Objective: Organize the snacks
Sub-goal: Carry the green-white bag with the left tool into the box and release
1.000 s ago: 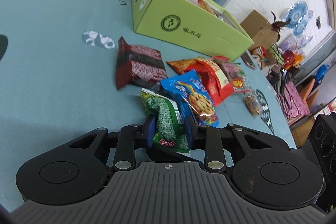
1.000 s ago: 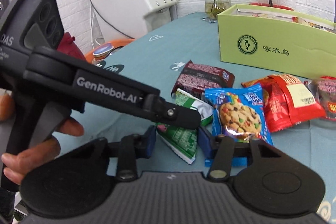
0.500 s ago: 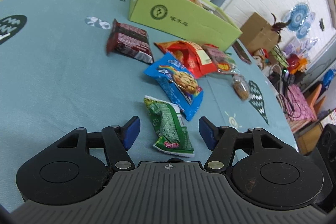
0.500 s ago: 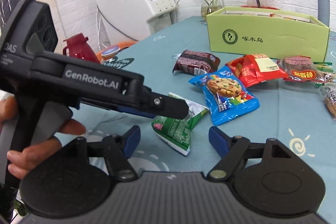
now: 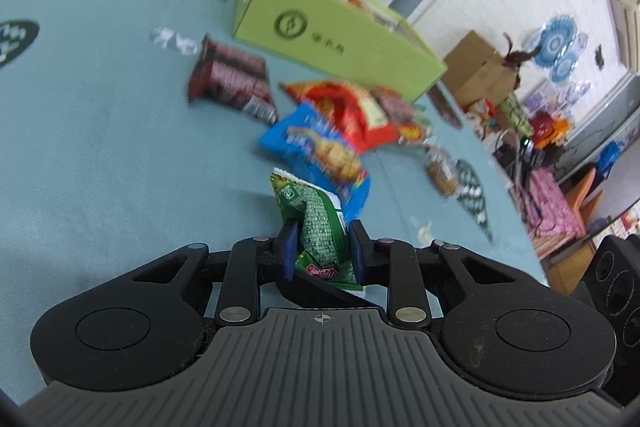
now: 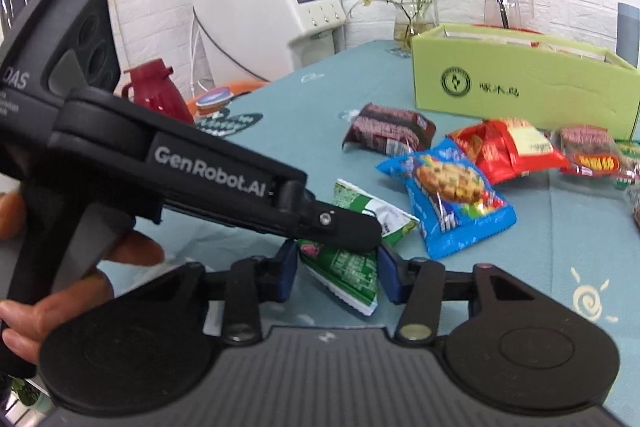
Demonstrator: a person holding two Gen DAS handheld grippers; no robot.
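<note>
Near the table's front edge, the left gripper [image 5: 322, 251] and right gripper [image 6: 338, 273], jaws just closed, both pinch a crinkly green foil snack packet [image 5: 318, 227]; light, soft and slippery, it looks best gripped by its flat sealed end.

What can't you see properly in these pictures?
- Inside of the light green cardboard box: both views, hidden by its own walls.
- Rear end of the green foil snack packet: right wrist view, covered by the left gripper.
- Packet lettering: left wrist view, motion blur.
</note>
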